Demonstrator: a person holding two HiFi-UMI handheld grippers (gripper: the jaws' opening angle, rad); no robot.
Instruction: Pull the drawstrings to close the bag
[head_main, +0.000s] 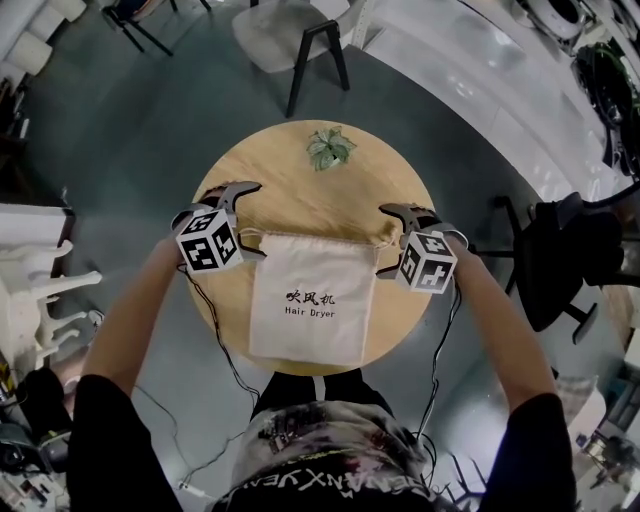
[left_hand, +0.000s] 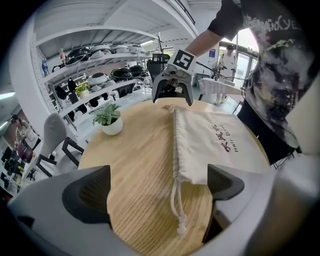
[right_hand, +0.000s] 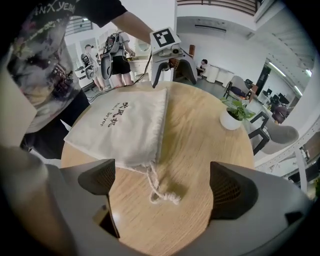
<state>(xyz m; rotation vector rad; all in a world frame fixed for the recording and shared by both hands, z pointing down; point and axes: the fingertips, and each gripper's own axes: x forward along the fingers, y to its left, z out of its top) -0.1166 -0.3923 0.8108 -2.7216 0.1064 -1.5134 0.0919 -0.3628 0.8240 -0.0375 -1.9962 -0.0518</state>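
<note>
- Flat on the round wooden tabletop (head_main: 300, 190), printed side up, mouth edge away from the person: a cream drawstring bag (head_main: 312, 300), mouth not yet gathered.
- At its left corner, the left gripper (head_main: 252, 220), fingers spread wide, straddling the knotted left drawstring (left_hand: 178, 202) without touching it.
- At the right corner, the right gripper (head_main: 386, 241), fingers likewise apart, with the looped right drawstring (right_hand: 161, 192) lying loose between them.
- Probably lined up this way so as to clamp both cords and pull outward together, cinching the mouth.
- Beyond the bag, a small potted plant (head_main: 328, 148), well out of the pulling path.
</note>
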